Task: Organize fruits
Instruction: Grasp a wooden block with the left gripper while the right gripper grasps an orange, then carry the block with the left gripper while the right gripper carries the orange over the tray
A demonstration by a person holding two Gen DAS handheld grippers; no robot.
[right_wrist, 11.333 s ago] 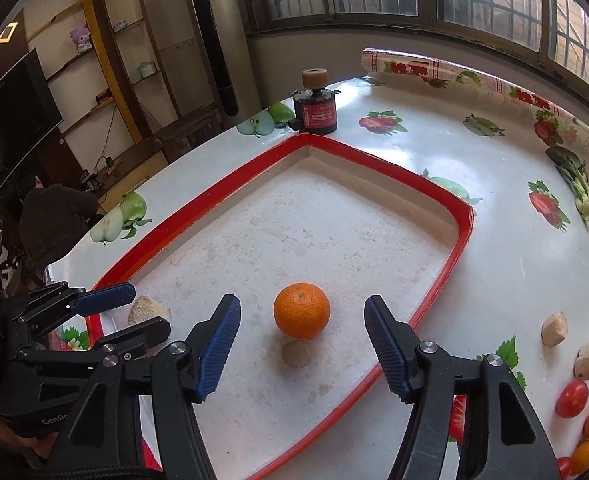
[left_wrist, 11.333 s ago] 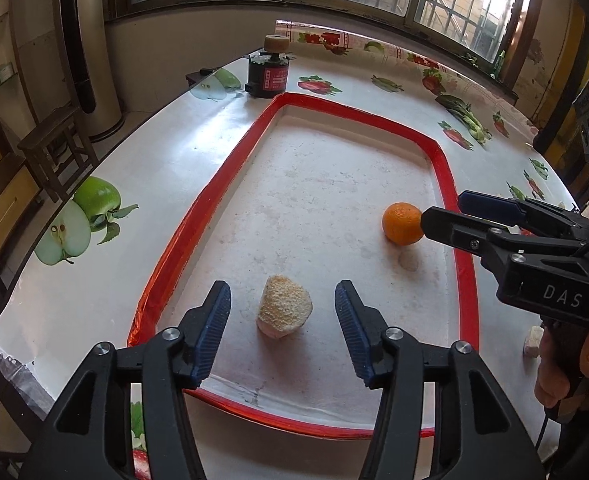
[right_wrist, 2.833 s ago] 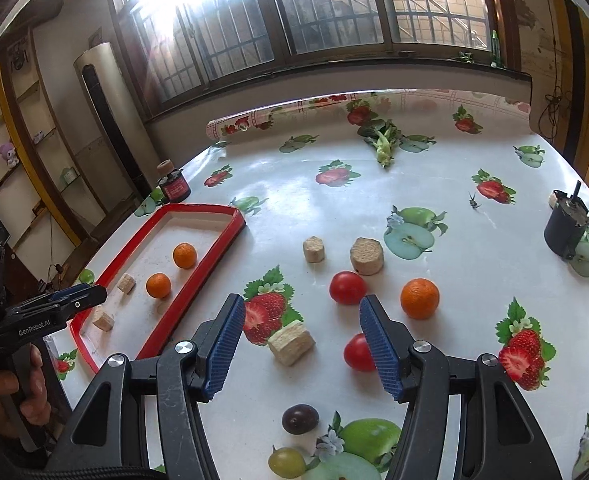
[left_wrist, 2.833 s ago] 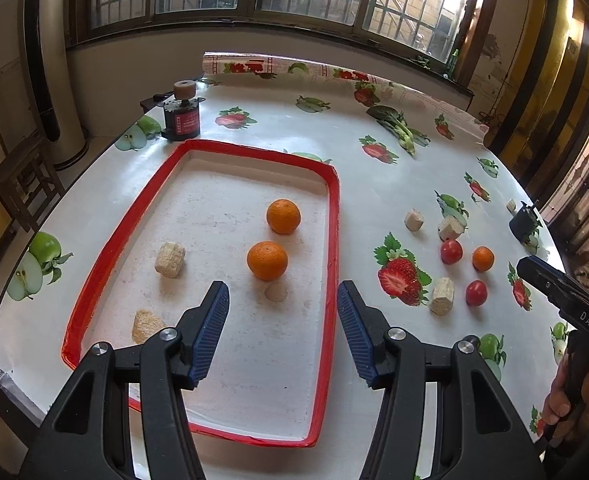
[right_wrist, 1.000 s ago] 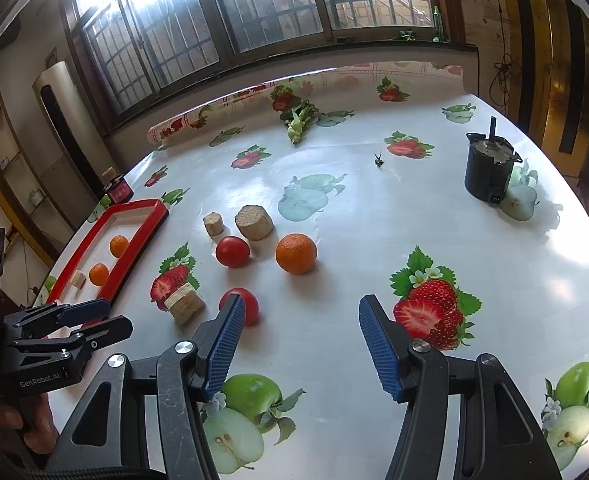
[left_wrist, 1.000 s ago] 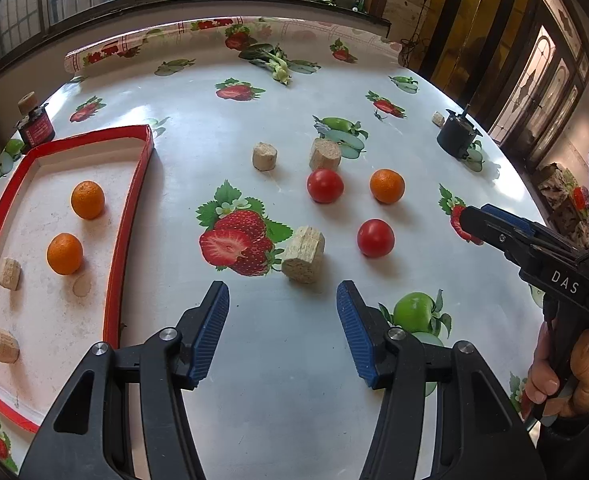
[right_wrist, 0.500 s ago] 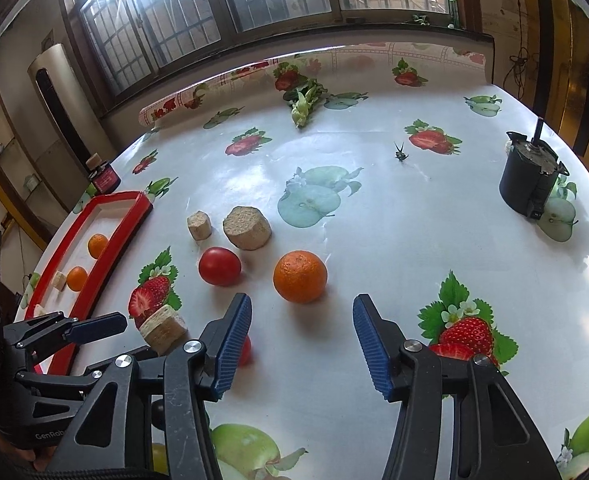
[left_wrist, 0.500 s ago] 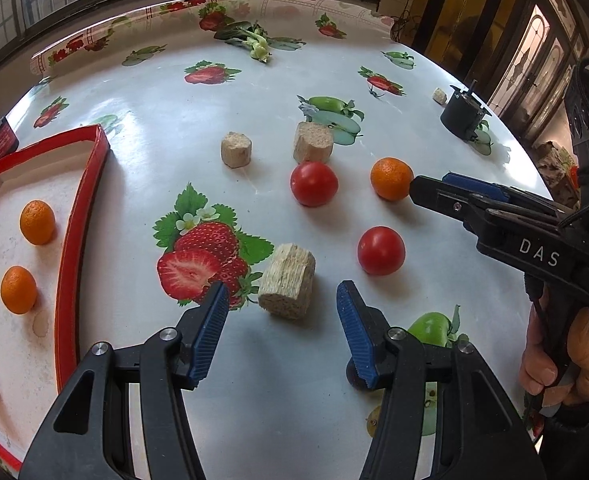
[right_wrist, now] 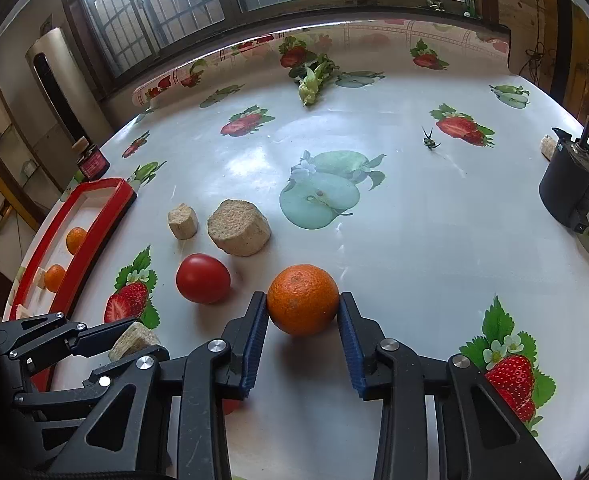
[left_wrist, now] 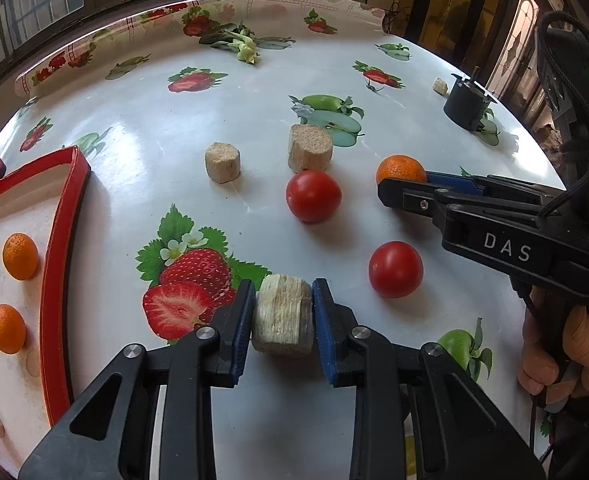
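The left gripper (left_wrist: 281, 312) reaches low and level over the counter (left_wrist: 254, 92), its fingers (left_wrist: 241, 312) clamped on a beige chunk (left_wrist: 282, 314). Beside it, the right gripper (right_wrist: 301, 316) lies level too, fingers (right_wrist: 254, 332) pressing an orange (right_wrist: 302, 299) from both sides, right of the red tray (left_wrist: 60, 240).

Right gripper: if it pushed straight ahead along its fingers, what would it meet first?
The orange itself: the right gripper is already shut on it. Beyond the orange the bare tablecloth runs on towards the printed green apple, so the way looks free there, though depth is hard to judge.
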